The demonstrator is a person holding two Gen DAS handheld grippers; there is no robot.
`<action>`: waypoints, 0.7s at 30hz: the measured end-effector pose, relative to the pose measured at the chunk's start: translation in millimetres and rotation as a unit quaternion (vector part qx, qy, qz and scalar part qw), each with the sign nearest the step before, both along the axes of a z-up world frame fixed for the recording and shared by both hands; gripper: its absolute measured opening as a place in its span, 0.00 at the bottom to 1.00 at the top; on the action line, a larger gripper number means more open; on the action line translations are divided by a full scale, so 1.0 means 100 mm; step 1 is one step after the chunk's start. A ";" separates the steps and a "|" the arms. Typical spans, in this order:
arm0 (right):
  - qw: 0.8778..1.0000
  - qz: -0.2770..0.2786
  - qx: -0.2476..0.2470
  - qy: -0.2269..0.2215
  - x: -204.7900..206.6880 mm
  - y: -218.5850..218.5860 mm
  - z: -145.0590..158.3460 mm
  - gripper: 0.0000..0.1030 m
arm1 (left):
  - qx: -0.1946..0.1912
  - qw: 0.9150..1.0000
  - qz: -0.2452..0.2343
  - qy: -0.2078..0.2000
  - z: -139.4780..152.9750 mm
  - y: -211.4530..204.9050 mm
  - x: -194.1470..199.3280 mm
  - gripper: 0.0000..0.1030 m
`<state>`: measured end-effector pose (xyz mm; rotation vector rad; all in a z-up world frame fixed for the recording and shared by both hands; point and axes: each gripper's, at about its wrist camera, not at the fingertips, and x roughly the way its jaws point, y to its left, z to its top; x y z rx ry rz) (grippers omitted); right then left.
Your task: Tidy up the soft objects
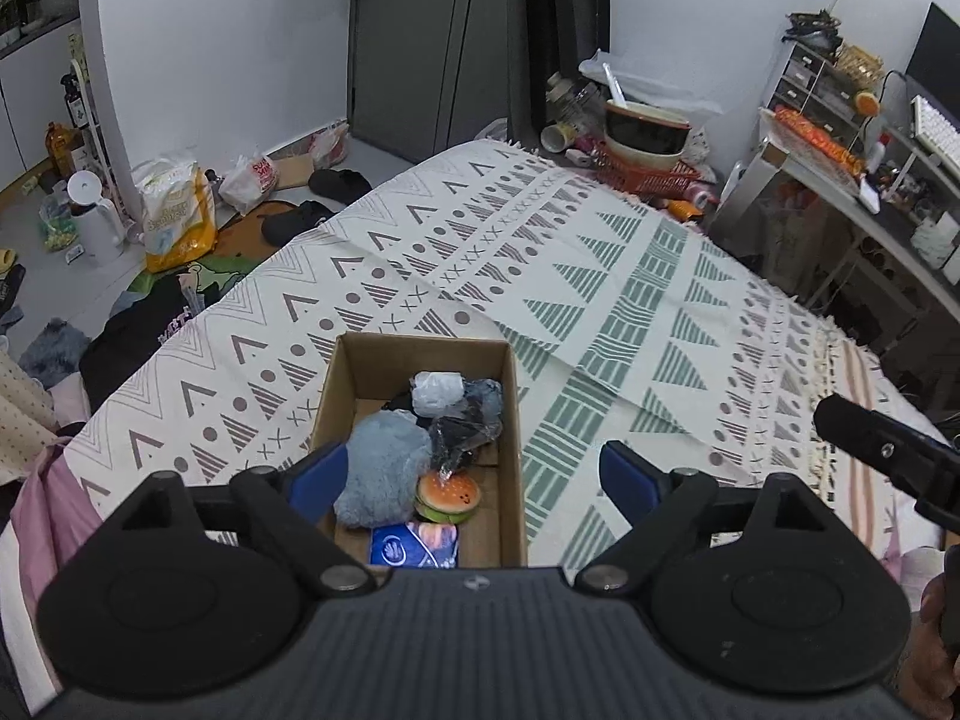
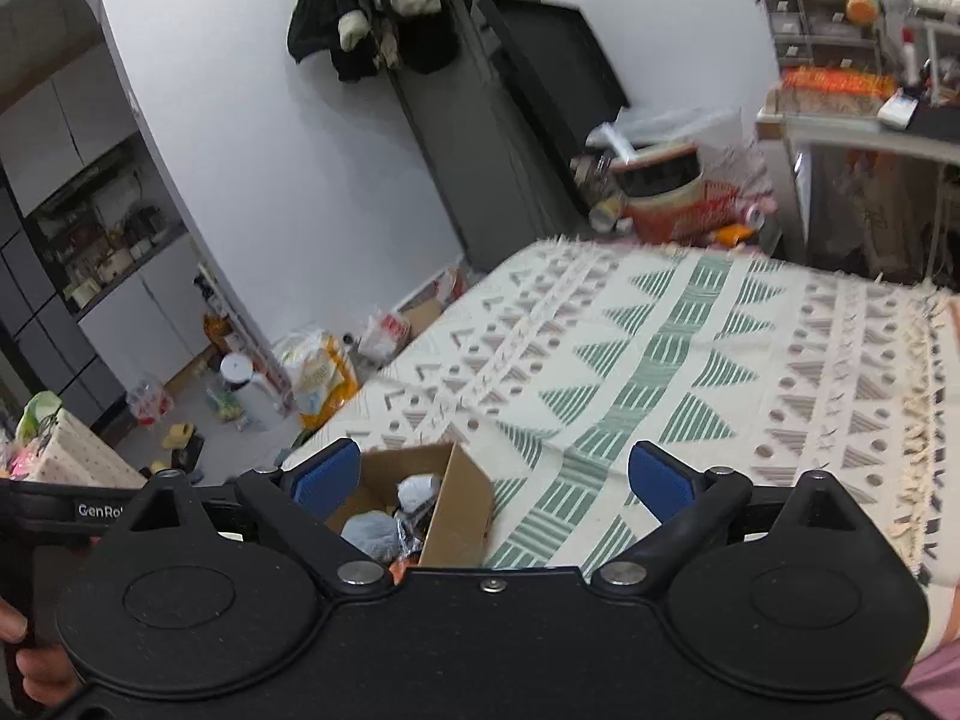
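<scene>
**Soft things gathered in the box, both tongs empty**

An open brown cardboard box [image 1: 420, 420] sits on the patterned cream-and-green blanket [image 1: 600, 276]. Inside it lie a fluffy grey-blue plush [image 1: 378, 474], a squishy burger toy [image 1: 447, 497], a blue tissue pack [image 1: 414, 546] and crinkled plastic-wrapped bundles [image 1: 441, 387]. Over the box, the left gripper [image 1: 474, 480] is spread wide, holding nothing. Right of the box, the right gripper [image 2: 495, 480] is likewise spread and empty.
</scene>
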<state>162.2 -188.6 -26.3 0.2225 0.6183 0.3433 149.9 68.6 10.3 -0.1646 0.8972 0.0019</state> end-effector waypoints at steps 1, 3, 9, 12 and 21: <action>1.000 -0.002 -0.006 -0.009 -0.05 0.00 0.03 0.93 | -0.001 1.000 0.000 -0.003 0.02 0.00 -0.04 0.90; 1.000 -0.001 -0.006 -0.017 -0.14 0.00 0.08 0.91 | -0.007 1.000 -0.001 -0.007 0.05 0.00 -0.13 0.94; 1.000 -0.011 -0.010 -0.017 -0.32 -0.02 0.13 0.91 | -0.012 1.000 0.000 -0.019 0.13 0.00 -0.39 0.99; 1.000 -0.014 -0.009 -0.014 -0.43 -0.03 0.14 0.97 | -0.015 1.000 0.003 -0.021 0.14 0.02 -0.52 0.99; 1.000 0.010 -0.016 0.015 -0.71 0.04 0.19 1.00 | -0.009 0.999 -0.008 -0.034 0.21 0.02 -0.89 0.99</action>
